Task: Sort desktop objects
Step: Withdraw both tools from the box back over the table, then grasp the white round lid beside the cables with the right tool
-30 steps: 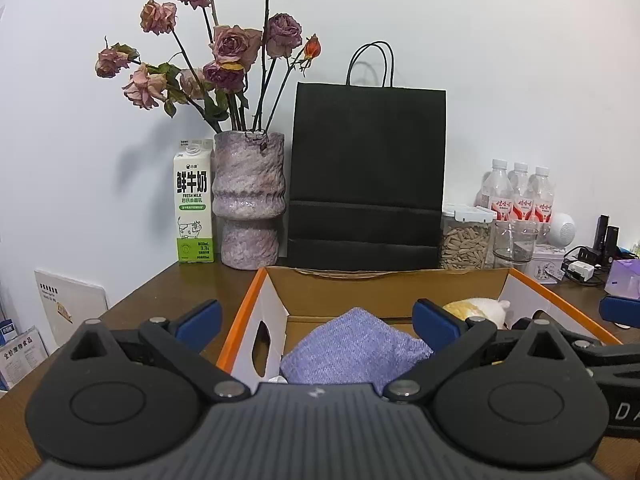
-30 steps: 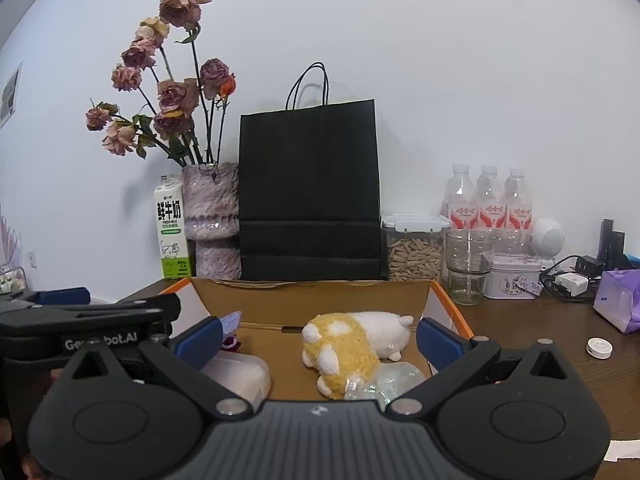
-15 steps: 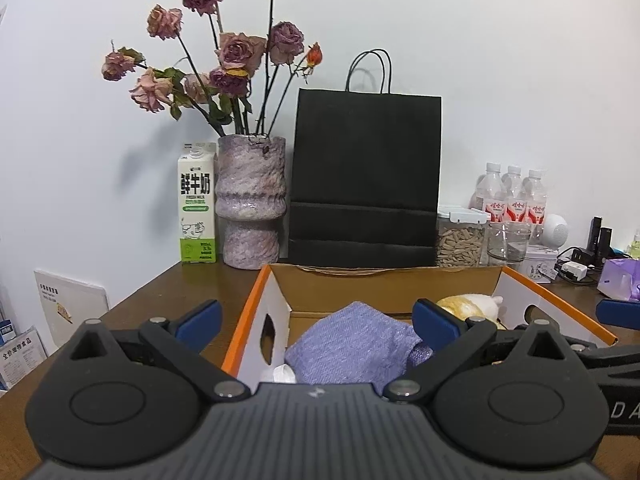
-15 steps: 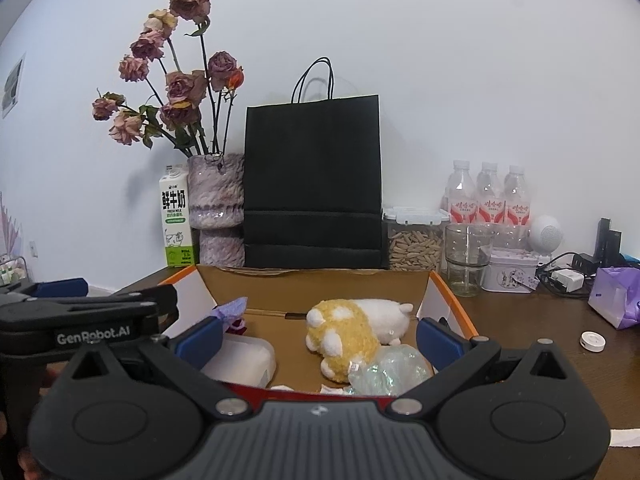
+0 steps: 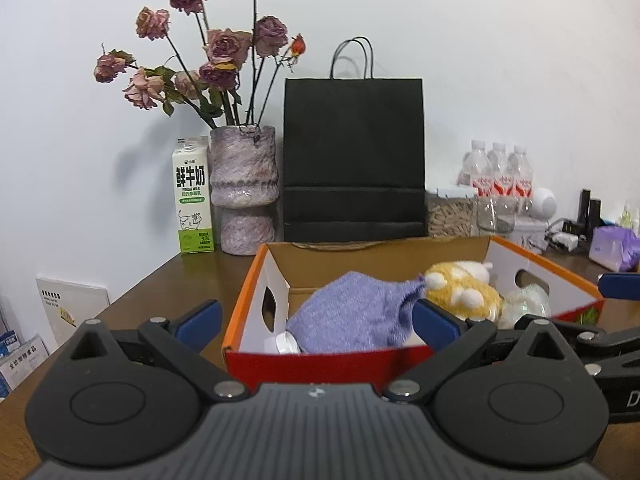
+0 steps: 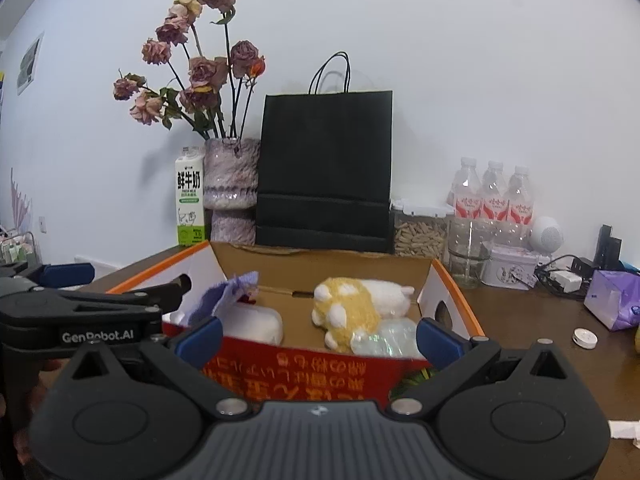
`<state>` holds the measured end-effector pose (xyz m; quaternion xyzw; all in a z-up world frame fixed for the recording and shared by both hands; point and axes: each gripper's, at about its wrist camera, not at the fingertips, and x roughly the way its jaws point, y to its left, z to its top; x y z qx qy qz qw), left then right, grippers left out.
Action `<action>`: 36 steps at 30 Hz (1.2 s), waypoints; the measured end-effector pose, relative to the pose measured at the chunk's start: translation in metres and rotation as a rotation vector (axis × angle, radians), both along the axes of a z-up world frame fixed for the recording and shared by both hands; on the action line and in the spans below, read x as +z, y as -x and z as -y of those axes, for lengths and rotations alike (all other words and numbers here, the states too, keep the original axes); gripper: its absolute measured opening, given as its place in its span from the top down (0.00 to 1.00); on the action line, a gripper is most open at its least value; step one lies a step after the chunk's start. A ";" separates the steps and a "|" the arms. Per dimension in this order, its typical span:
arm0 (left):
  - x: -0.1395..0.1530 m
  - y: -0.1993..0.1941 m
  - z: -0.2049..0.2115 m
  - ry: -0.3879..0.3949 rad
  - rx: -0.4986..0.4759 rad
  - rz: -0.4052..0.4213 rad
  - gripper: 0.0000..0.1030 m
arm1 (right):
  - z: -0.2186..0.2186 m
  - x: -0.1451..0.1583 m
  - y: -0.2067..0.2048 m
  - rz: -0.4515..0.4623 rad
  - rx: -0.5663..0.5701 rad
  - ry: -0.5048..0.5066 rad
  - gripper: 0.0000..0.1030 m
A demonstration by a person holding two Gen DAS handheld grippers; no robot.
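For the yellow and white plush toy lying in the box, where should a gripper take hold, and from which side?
Probably the plush toy's rounded yellow body, from above. It lies on its side deep in the open-topped cardboard box, whose walls block a sideways approach. The right gripper, open and nearer, suits best; a crinkled clear bottle rests against the toy's front.

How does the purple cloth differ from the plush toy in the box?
The purple knit cloth is flat fabric, bunched and draped at the left side of the cardboard box; the yellow-and-white plush toy is a stuffed, rounded body lying on its side at the right. The cloth is one colour; the toy is yellow with white patches. Both are soft, inside the box, and ungripped.
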<state>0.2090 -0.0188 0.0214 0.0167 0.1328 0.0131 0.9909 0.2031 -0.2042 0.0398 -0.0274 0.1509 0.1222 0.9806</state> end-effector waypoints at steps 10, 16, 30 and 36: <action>-0.005 0.015 -0.007 -0.007 -0.010 -0.045 0.00 | 0.010 -0.013 0.015 -0.058 -0.010 0.019 0.00; -0.008 0.022 -0.014 -0.003 -0.006 -0.076 0.00 | 0.012 -0.022 0.025 -0.088 -0.016 0.046 0.00; -0.013 0.031 -0.019 -0.023 -0.019 -0.112 0.00 | 0.019 -0.032 0.016 -0.193 -0.038 0.073 0.17; -0.013 0.030 -0.018 -0.027 -0.029 -0.121 0.00 | 0.018 -0.037 0.002 -0.276 0.013 0.050 0.37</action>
